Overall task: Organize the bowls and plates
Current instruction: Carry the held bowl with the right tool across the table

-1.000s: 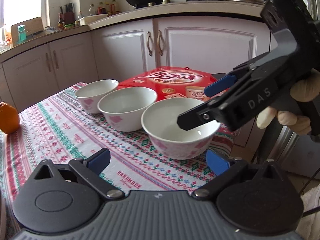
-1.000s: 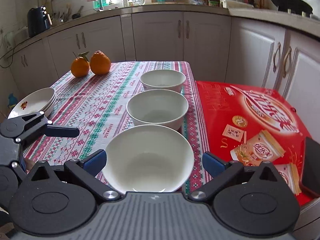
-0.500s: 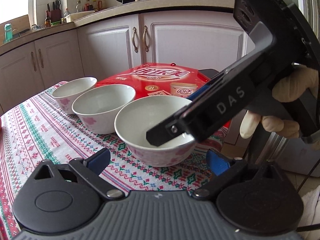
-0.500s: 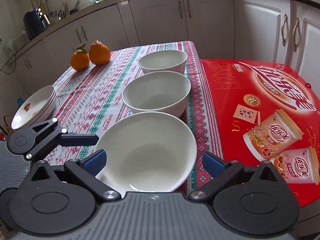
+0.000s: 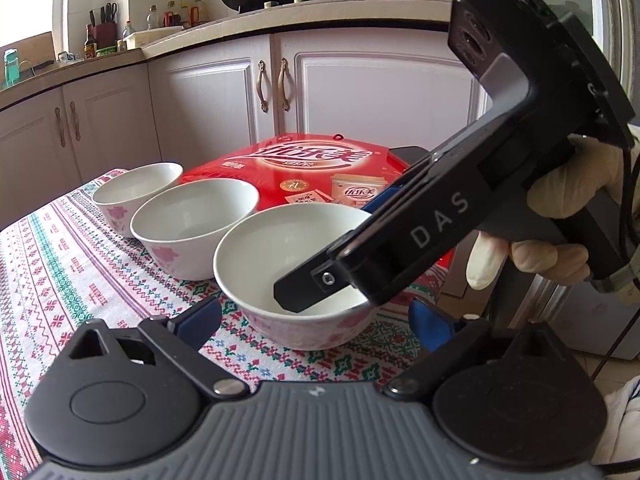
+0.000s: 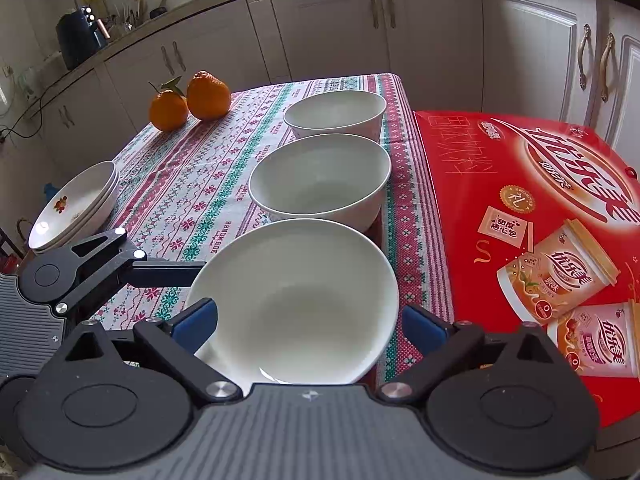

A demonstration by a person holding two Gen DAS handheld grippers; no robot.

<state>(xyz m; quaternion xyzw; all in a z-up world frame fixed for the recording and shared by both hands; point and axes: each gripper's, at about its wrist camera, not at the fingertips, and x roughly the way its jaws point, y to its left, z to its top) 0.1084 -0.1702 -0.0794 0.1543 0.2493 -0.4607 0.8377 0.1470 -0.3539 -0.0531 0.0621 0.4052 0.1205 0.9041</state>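
Observation:
Three white bowls with pink flowers stand in a row on the patterned tablecloth (image 6: 192,184). The near bowl (image 6: 296,300) lies between the blue pads of my right gripper (image 6: 310,322), whose jaws are closing; the pads do not visibly press on it. In the left wrist view the same near bowl (image 5: 280,248) sits just ahead of my left gripper (image 5: 314,322), also closing, with gaps at both pads. The right gripper's black finger (image 5: 360,256) crosses over that bowl. The middle bowl (image 6: 320,180) and far bowl (image 6: 336,114) stand behind. Stacked plates (image 6: 76,208) rest at the table's left edge.
A large red gift box (image 6: 540,220) lies right of the bowls, with a dark flat thing (image 5: 408,154) on its far corner. Two oranges (image 6: 190,102) sit at the far left of the table. White kitchen cabinets (image 5: 360,92) stand behind.
Both grippers' jaws have narrowed a little. The right gripper has dropped lower and closer over the near bowl. The left gripper has edged nearer that bowl.

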